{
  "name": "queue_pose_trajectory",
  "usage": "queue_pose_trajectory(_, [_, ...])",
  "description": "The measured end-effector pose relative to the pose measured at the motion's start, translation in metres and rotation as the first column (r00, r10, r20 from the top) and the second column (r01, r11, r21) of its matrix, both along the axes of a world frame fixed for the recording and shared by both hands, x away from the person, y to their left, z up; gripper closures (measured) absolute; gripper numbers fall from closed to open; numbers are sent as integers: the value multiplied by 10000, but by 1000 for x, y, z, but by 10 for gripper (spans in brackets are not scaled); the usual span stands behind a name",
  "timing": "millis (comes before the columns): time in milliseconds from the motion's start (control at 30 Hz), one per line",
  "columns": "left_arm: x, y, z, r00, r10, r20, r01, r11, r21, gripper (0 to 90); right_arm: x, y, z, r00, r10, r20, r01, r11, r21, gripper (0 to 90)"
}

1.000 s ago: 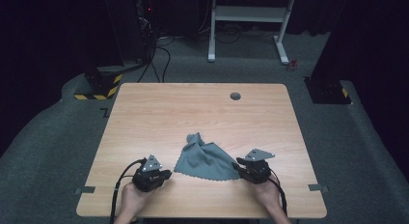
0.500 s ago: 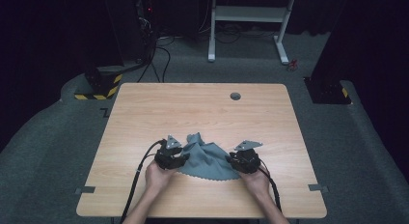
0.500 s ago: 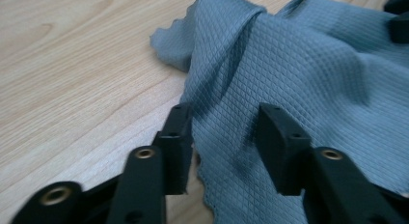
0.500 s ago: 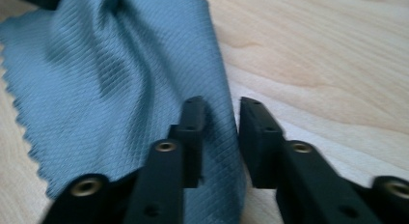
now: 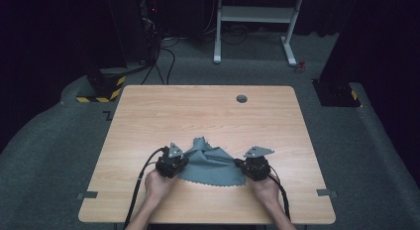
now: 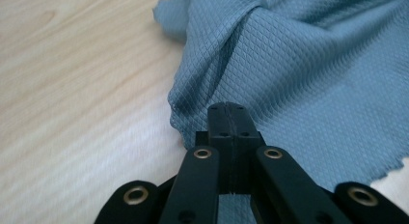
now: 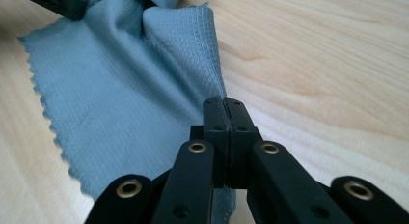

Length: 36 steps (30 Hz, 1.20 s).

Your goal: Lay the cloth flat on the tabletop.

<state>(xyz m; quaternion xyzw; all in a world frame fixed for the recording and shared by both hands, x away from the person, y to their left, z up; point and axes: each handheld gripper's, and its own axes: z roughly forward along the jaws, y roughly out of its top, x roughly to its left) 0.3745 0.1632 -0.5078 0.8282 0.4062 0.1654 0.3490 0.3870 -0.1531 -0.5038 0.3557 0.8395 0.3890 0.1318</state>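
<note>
With my left gripper (image 6: 226,119) and right gripper (image 7: 224,113) both clenched on the cloth's (image 5: 210,165) near edges, the rumpled cloth lies unfolded on the bench (image 5: 198,111).

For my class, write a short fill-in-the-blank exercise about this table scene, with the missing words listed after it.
1. Both claws are clamped on a grey-blue ____.
2. The left claw has its jaws ____ on one edge of it.
3. The right claw pinches the ____ edge of it.
4. Everything rests on a ____ table.

Missing words: cloth; shut; opposite; wooden
</note>
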Motion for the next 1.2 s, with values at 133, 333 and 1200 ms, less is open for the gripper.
queue_pose_trajectory(133, [-8, 1, -8, 10000, 28, 8, -28, 9999, 135, 900, -6, 5, -13, 9993, 214, -304, -228, 9988, -439, 889])
queue_pose_trajectory(333, [-3, 1, 8, 9962, 524, 694, -489, 9975, -512, 684, -3, 1, -5, 9997, 33, -238, -34, 10000, -75, 716])
queue_pose_trajectory(1200, [5, -20, 7, 9966, -590, -573, 535, 9943, -927, 875, 0, 2, -4, 9988, 378, -305, -375, 9993, 88, 892])
